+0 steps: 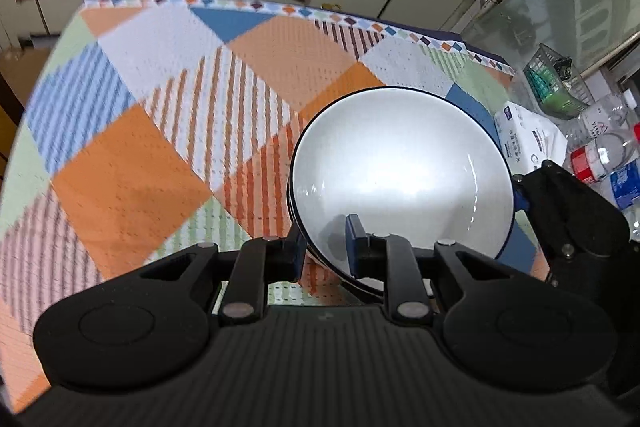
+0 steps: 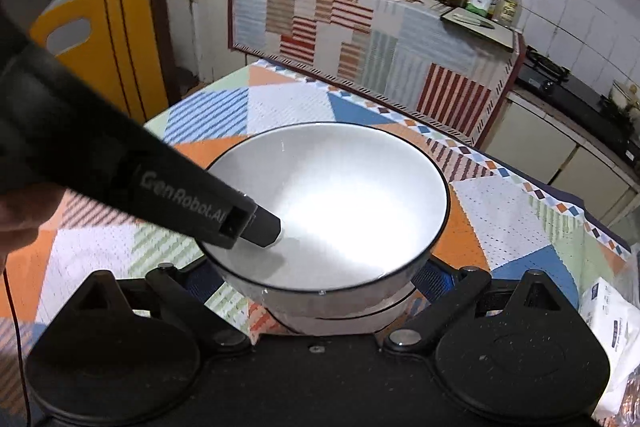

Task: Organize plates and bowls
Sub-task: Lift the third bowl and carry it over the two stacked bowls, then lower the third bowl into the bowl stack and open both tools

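Observation:
A stack of white bowls (image 1: 400,167) with dark rims sits on the patterned tablecloth (image 1: 160,107). My left gripper (image 1: 326,247) is shut on the near rim of the top bowl, one blue pad inside and one outside. In the right wrist view the top bowl (image 2: 340,195) fills the middle, with the left gripper's finger (image 2: 260,227) reaching into it from the left. My right gripper (image 2: 320,279) is open, its blue pads on either side of the stack's lower bowl (image 2: 340,319); whether they touch it is hidden.
A tissue pack (image 1: 524,135), plastic bottles (image 1: 600,155) and a green basket (image 1: 552,83) lie right of the table. A cloth-covered counter (image 2: 380,27) with cookers and oil bottles stands behind. An orange folded table (image 2: 108,43) leans at left.

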`<state>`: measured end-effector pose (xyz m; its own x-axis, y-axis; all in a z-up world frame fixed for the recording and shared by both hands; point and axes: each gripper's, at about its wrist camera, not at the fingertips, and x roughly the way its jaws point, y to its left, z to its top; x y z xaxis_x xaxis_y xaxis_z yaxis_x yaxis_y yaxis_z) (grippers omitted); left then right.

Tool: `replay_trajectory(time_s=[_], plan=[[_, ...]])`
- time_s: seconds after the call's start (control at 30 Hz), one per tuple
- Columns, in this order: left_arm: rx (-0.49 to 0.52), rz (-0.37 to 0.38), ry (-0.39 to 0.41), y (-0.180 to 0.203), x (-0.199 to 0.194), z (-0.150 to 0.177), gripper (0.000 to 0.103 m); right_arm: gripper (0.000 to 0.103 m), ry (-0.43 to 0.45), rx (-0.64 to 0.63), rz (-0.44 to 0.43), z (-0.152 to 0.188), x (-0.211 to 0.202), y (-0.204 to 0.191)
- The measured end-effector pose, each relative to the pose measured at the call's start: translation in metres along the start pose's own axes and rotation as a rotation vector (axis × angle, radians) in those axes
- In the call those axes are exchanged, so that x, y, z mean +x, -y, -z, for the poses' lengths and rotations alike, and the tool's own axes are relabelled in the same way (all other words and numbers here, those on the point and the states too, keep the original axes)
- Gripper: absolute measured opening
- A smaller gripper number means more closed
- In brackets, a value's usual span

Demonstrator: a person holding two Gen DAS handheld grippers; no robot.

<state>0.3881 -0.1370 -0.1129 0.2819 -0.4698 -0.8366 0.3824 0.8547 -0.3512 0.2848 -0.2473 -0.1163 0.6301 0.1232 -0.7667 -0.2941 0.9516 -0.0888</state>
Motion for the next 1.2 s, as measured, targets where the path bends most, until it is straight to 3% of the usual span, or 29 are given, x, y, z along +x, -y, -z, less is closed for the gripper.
replay_trajectory(time_s=[0.17, 0.6, 0.83, 1.07, 1.2], plan=[[-0.051, 0.019, 0.001, -0.008, 0.011, 0.002, 0.018, 0.099, -0.021, -0.031, -0.01, 0.0, 0.007, 0.005], [0.015, -0.114, 0.032, 0.0, 0.029, -0.005, 0.018, 0.099, -0.113, -0.033, -0.001, -0.017, 0.023, 0.009], [0.001, -0.084, 0.037, -0.007, 0.035, -0.01, 0.018, 0.099, -0.19, -0.135, 0.012, -0.024, 0.022, 0.0], [0.051, -0.121, 0.055, 0.003, 0.042, -0.004, 0.016, 0.1, -0.178, -0.112, 0.05, -0.02, 0.01, 0.002], [0.038, -0.112, 0.063, 0.0, 0.04, -0.002, 0.016, 0.1, -0.108, -0.132, 0.084, -0.014, -0.003, -0.002]])
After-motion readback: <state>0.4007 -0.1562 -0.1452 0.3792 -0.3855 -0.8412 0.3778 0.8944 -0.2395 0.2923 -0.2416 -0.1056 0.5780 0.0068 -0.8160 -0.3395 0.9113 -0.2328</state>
